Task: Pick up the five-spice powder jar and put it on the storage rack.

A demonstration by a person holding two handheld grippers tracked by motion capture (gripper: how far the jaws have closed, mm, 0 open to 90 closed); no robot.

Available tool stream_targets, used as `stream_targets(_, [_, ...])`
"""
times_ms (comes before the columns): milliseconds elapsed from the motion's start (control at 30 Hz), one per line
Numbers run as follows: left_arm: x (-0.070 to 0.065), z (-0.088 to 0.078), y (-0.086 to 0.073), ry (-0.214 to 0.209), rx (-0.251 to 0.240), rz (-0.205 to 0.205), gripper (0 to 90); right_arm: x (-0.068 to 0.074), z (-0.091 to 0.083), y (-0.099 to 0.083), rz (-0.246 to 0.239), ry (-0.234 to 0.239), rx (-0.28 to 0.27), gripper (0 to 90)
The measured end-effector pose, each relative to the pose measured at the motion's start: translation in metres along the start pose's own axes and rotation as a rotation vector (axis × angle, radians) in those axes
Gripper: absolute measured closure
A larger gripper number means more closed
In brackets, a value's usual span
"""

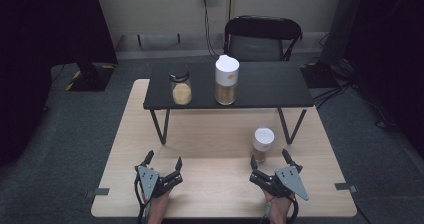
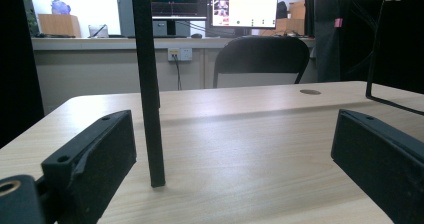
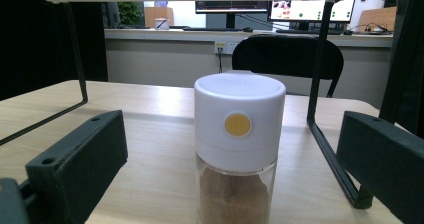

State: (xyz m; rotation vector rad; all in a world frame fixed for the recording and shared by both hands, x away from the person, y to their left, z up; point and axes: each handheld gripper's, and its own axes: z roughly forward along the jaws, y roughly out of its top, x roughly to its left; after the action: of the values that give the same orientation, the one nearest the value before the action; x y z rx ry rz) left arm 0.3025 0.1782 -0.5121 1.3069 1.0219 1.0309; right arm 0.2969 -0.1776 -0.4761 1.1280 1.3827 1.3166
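**Both grippers at rest, the small jar not yet picked up**

A pale wooden table (image 1: 150,129) stands on grey carpet, with a low black shelf (image 1: 260,84) set across its far half and a black chair (image 1: 262,36) behind it against the wall. On the shelf stand a tall white-lidded jar (image 1: 226,80) and, to its left, a shorter dark-lidded jar (image 1: 181,86), both holding something tan. Down on the wood, in front of the shelf's right leg, stands a small white-capped jar (image 1: 263,144) of brown powder, upright and capped.

The right gripper (image 1: 270,161) sits just behind that small jar with its jaws spread wide; in the right gripper view the jar (image 3: 239,149) stands squarely between the two jaws, untouched on either side. The left gripper (image 1: 163,160) lies near the front edge, jaws likewise apart and holding nothing, facing the shelf's left leg (image 2: 149,84).

To my eye the work has barely begun: nothing is held or lifted. The right gripper looks lined up for a grasp, so closing on the small jar and carrying it off are all still ahead.
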Motion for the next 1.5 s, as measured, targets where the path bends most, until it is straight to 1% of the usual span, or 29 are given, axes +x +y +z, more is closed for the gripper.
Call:
stream_targets(400, [0.000, 0.000, 0.000, 0.000, 0.000, 0.000, 3.6, 0.000, 0.005, 0.013, 0.006, 0.019, -0.002, 0.0])
stream_targets(467, [0.000, 0.000, 0.000, 0.000, 0.000, 0.000, 3.6, -0.001, 0.006, 0.016, 0.016, 0.023, -0.004, 0.0])
stream_targets(567, [0.000, 0.000, 0.000, 0.000, 0.000, 0.000, 3.6, -0.001, 0.007, 0.020, 0.008, 0.025, -0.005, 0.0])
stream_targets(667, [0.000, 0.000, 0.000, 0.000, 0.000, 0.000, 3.6, 0.000, 0.008, 0.022, -0.001, 0.024, -0.001, 0.0])
stream_targets(700, [0.000, 0.000, 0.000, 0.000, 0.000, 0.000, 3.6, 0.000, 0.008, 0.022, 0.008, 0.011, 0.000, 0.0])
stream_targets(733, [0.000, 0.000, 0.000, 0.001, 0.000, 0.000, 3.6, 0.001, 0.008, 0.022, 0.015, 0.009, 0.003, 0.0])
stream_targets(867, [0.000, 0.000, 0.000, 0.001, 0.000, 0.000, 3.6, 0.002, 0.011, 0.020, 0.019, 0.016, 0.008, 0.0])
stream_targets(1067, [0.000, 0.000, 0.000, 0.001, 0.000, 0.000, 3.6, 0.003, 0.018, 0.026, 0.009, 0.020, 0.010, 0.1])
stream_targets(1133, [0.000, 0.000, 0.000, 0.001, 0.000, 0.000, 3.6, 0.002, 0.020, 0.027, 0.000, 0.016, 0.008, 0.9])
stream_targets(1267, [0.000, 0.000, 0.000, 0.001, 0.001, 0.001, 3.6, 0.001, 0.025, 0.029, -0.004, 0.008, 0.001, 2.3])
stream_targets(1400, [0.000, 0.000, 0.000, 0.001, 0.001, 0.001, 3.6, -0.001, 0.029, 0.031, -0.002, 0.010, -0.004, 4.5])
stream_targets(1500, [0.000, 0.000, 0.000, 0.001, 0.000, 0.000, 3.6, -0.002, 0.032, 0.033, -0.010, 0.006, -0.001, 4.9])
